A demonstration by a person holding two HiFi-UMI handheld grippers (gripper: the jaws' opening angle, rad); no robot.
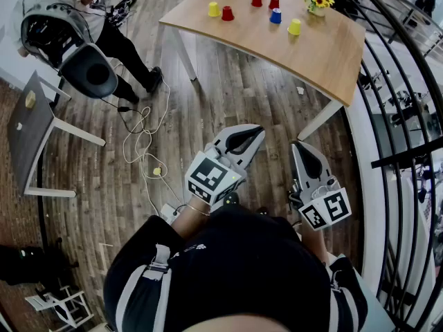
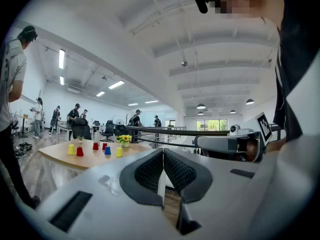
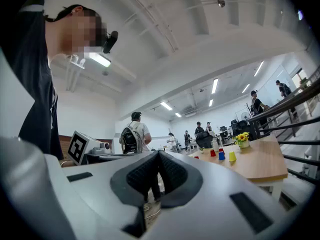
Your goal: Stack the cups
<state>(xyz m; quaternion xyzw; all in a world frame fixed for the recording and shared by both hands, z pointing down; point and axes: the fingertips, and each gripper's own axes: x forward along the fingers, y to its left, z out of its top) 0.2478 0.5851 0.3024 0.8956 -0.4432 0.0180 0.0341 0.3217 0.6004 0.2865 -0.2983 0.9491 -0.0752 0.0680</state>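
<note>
Well short of the table [image 1: 325, 47] | left gripper [image 1: 255, 133]: fingers [image 2: 150, 171] together | right gripper [image 1: 297, 146]: fingers [image 3: 142, 176] together | cups [image 1: 226, 13] unstacked

My head view looks steeply down, the desk [image 1: 332, 54] far ahead; both gripper views face it level. All three share its cups [image 1: 275, 16].

On the wooden table [image 1: 332, 54]:
- red cups [image 1: 227, 13] [image 1: 257, 0] [image 1: 274, 3]: 3
- yellow cups [image 1: 214, 9] [image 1: 294, 27]: 2
- blue cup [image 1: 275, 16]: 1
- vase of yellow flowers [image 1: 317, 2]: 1, at the table's far edge
</note>
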